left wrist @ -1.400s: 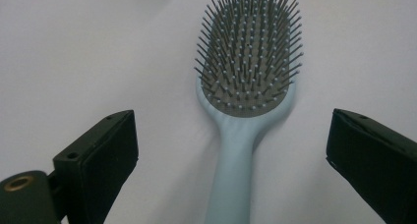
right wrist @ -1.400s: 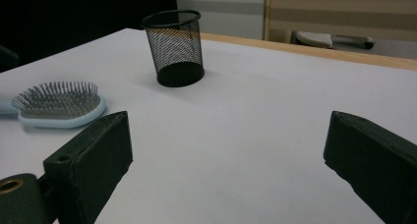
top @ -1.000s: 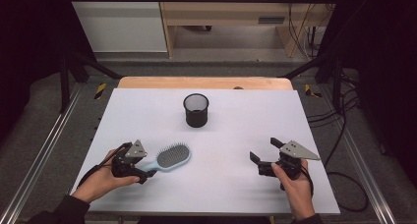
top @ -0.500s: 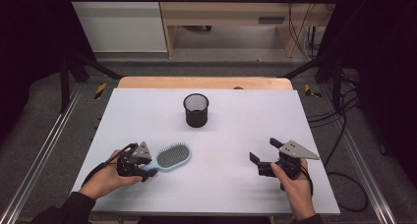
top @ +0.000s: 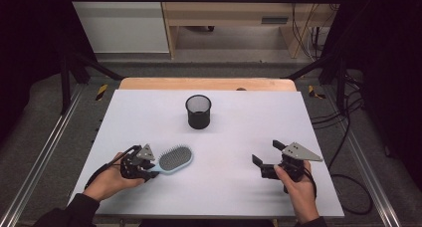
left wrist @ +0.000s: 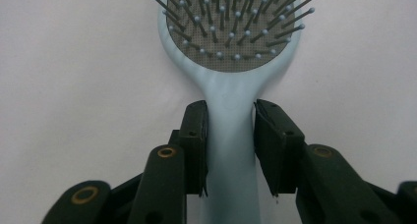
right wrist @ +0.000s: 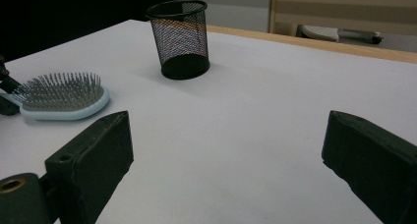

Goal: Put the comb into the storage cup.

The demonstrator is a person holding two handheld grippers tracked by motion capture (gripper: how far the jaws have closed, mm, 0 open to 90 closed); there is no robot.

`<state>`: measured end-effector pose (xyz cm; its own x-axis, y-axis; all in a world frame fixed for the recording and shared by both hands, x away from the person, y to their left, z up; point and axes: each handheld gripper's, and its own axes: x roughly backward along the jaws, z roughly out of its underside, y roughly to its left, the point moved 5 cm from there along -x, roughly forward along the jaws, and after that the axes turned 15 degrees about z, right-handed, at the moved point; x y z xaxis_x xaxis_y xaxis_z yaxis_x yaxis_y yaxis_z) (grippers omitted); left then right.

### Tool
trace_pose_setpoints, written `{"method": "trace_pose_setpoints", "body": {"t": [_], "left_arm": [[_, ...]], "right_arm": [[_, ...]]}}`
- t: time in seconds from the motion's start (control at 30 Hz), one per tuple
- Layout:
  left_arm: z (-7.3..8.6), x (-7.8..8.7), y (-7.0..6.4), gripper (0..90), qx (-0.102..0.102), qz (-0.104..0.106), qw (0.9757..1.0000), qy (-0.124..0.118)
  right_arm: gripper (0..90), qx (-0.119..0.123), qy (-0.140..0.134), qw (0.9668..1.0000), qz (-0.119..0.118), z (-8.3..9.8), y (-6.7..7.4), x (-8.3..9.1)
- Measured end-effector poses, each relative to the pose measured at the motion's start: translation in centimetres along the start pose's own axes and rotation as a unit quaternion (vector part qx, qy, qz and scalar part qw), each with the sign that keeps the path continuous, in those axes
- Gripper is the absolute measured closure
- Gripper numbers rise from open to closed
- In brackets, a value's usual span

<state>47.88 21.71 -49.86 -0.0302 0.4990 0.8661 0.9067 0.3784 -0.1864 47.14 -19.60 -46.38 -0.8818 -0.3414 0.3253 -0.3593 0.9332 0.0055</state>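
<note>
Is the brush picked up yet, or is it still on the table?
Done: the left gripper has just been closing and now pinches the light blue hairbrush by its handle. In hand: that grip; the brush lies flat on the white table, bristles up, not lifted. Left: probably lifting it, maybe toward the black mesh cup. The right gripper waits open.

A white table top (top: 149, 117) with a bare wooden strip along its far edge carried two things. A black mesh cup (top: 198, 111) stood upright near the middle toward the back. A pale blue hairbrush (top: 172, 160) lay near the front left, bristles up.
</note>
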Motion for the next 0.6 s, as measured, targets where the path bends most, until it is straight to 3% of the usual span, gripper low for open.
{"method": "trace_pose_setpoints", "body": {"t": [0.23, 0.6], "left_arm": [[0.16, 0.00, -0.07, 69.4, 0.000, 0.000, 0.9999, -0.014], [-0.02, 0.20, -0.32, 69.6, -0.020, -0.023, 0.9994, -0.016]], "right_arm": [[5.3, 0.000, 0.001, 1.0000, -0.003, 0.01, 0.10, -0.01], [5.3, -0.001, 0.002, 1.0000, -0.005, 0.03, 0.22, -0.04]]}}
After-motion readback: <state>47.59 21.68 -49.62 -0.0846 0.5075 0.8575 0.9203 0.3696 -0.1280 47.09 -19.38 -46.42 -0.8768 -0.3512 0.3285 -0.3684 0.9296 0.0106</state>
